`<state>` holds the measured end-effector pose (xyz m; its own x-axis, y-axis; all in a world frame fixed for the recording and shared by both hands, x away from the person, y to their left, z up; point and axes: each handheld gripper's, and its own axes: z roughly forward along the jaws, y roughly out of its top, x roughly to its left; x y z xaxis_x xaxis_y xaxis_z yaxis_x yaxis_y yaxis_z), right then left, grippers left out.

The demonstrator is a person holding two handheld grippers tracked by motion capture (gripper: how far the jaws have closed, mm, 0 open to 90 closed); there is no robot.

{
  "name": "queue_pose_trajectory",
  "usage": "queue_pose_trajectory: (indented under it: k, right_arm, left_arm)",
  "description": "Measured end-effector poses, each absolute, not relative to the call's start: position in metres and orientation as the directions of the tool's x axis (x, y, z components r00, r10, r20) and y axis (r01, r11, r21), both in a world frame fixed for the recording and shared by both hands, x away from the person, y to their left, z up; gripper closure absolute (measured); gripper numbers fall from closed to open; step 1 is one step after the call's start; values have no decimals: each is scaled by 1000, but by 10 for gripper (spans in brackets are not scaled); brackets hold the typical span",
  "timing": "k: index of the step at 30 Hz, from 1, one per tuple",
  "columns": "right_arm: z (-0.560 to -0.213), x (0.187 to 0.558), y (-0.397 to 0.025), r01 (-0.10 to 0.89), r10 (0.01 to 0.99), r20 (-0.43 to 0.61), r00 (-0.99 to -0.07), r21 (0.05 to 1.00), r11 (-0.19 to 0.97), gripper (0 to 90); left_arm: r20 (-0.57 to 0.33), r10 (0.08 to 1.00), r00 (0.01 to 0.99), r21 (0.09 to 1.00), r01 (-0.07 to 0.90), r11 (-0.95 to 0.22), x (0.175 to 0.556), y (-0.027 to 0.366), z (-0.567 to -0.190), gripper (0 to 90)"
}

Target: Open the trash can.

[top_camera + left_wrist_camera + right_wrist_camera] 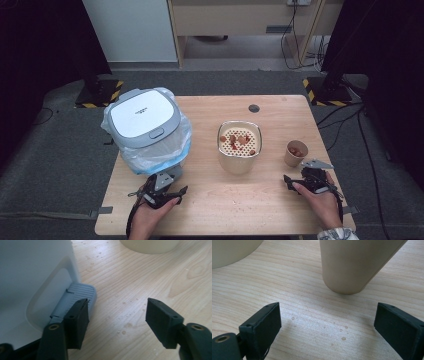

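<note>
**Both grippers rest open on the table, bin to the left and cup to the right**

At the left of the wooden table stands a white pedal bin with a grey-rimmed lid, closed, and a clear plastic liner bunched around its upper edge. Its grey foot pedal juts from the base onto the table. The left gripper sits just in front of the bin, held in the person's left hand; its jaws are spread wide with nothing between them. In the left gripper view one jaw lies just before the ribbed pedal, whether touching it I cannot tell, while the other stands over bare wood dotted with small droplets.

Near the middle of the table is a cream container with a perforated insert, and several reddish-brown pieces lie on that insert. Behind it a small dark round grommet is set into the tabletop.

To the right stands a tan paper cup holding a few more reddish pieces. The right gripper, held in the person's right hand, lies near the cup on its near side. Its jaws are also wide apart and empty; in the right gripper view the cup's base stands upright beyond them, apart from both, with water spots on the wood between.
</note>
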<state>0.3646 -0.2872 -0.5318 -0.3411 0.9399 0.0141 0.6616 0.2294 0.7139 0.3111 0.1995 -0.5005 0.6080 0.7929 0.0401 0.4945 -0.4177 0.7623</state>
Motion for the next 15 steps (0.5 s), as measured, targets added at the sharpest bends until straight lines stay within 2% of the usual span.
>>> queue_pose_trajectory:
  k: [5,7,8,9,10,11,15]
  right_arm:
    - [-532,364,-287,660,937,16,-350,714,234,118]
    - [-532,364,-287,660,937,15,-349,714,234,121]
    - [-531,364,-288,662,939,20,-344,715,227,123]
    - [-531,364,-288,662,939,20,-344,715,227,123]
    - [-531,364,-288,663,940,22,-340,715,223,125]
    - [-531,364,-288,665,940,25,-340,713,221,125]
    - [-532,364,-288,665,939,25,-342,713,223,126]
  left_arm:
    - [70,814,576,780,477,-405,317,199,-499,592]
    - [67,821,568,784,479,-395,317,199,-499,627]
    - [68,824,563,783,481,-394,318,199,-499,686]
    - [74,827,557,783,481,-394,319,199,-498,686]
    - [77,833,548,785,482,-390,319,200,-498,744]
    - [136,822,552,780,453,-433,324,203,-497,763]
    - [172,826,537,772,447,-451,328,206,-498,814]
